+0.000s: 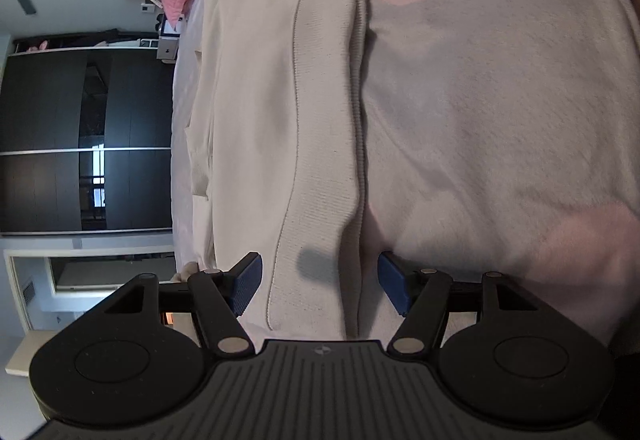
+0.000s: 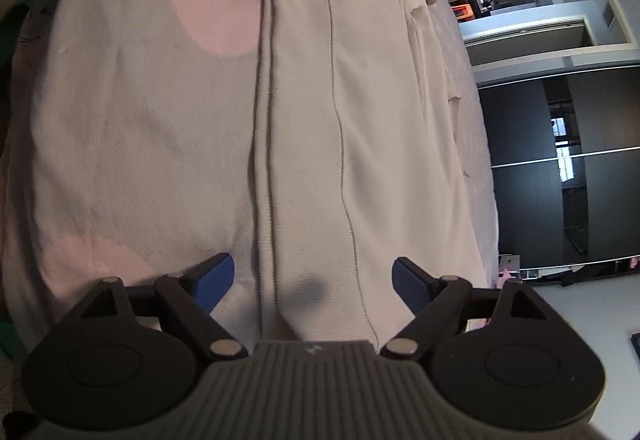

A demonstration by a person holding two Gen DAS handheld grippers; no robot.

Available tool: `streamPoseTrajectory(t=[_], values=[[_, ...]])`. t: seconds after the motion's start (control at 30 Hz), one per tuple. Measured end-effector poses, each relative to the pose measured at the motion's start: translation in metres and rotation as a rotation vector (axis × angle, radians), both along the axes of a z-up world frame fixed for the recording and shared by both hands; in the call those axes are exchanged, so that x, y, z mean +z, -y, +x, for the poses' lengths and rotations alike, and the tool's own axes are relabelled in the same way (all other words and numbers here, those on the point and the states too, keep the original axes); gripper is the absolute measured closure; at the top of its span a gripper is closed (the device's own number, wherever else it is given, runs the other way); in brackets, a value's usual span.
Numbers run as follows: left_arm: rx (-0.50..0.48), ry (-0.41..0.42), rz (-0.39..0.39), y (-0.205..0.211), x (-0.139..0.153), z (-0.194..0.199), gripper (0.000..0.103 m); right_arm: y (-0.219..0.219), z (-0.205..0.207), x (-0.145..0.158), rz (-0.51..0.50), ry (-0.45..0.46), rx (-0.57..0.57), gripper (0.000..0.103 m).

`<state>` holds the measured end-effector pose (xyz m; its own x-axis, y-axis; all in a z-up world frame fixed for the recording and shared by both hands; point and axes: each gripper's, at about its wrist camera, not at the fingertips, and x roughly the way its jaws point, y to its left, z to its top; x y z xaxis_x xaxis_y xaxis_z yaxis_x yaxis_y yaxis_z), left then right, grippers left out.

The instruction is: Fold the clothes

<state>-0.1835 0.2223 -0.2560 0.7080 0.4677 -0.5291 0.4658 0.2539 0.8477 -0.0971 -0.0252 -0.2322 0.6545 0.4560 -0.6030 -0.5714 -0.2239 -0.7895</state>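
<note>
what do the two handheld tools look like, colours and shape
Both look the same build. The left tool has two blue ribbed pads on black linkage arms with silver pivot pins, two round black discs behind them, and a grey ridged body with a small round mark. The right tool has smooth-looking blue pads, the same black arms and grey ridged body. No cables or sleeves show.

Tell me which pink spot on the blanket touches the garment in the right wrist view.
The upper pink spot: its edge meets the cream garment's hem. The lower spot, near the gripper, lies apart from it.
</note>
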Motion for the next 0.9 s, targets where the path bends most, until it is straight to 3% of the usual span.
streamPoseTrajectory(t=[0.07, 0.13, 0.2, 0.33, 0.37, 0.4, 0.5, 0.57, 0.7, 0.9], values=[[0.015, 0.021, -0.014, 0.000, -0.001, 0.004, 0.041, 0.001, -0.001, -0.003, 0.001, 0.012, 0.007, 0.018], [0.036, 0.049, -0.022, 0.001, 0.000, 0.007, 0.041, 0.001, -0.002, -0.006, 0.002, 0.024, 0.014, 0.027], [0.047, 0.065, -0.022, 0.006, 0.002, 0.008, 0.045, 0.001, -0.003, -0.009, 0.001, 0.027, 0.021, 0.044], [0.037, 0.058, -0.008, 0.014, 0.001, 0.006, 0.062, 0.004, -0.005, -0.015, -0.006, 0.032, 0.024, 0.065], [0.039, 0.053, -0.014, 0.014, 0.002, 0.006, 0.067, 0.005, -0.005, -0.017, -0.011, 0.046, 0.025, 0.078], [0.047, 0.049, -0.025, 0.014, 0.003, 0.006, 0.069, 0.006, -0.005, -0.019, -0.016, 0.062, 0.025, 0.084], [0.097, 0.050, -0.089, 0.011, 0.014, 0.008, 0.075, 0.007, -0.004, -0.020, -0.021, 0.094, 0.017, 0.089], [0.149, 0.058, -0.151, 0.010, 0.027, 0.010, 0.090, 0.004, 0.000, -0.013, -0.001, 0.074, -0.005, 0.091], [0.229, 0.129, -0.284, 0.006, 0.062, 0.012, 0.095, -0.002, 0.004, 0.007, 0.075, 0.089, -0.027, 0.093], [0.335, 0.320, -0.508, -0.007, 0.128, 0.020, 0.096, -0.017, 0.022, 0.053, 0.249, 0.121, -0.113, 0.094]])
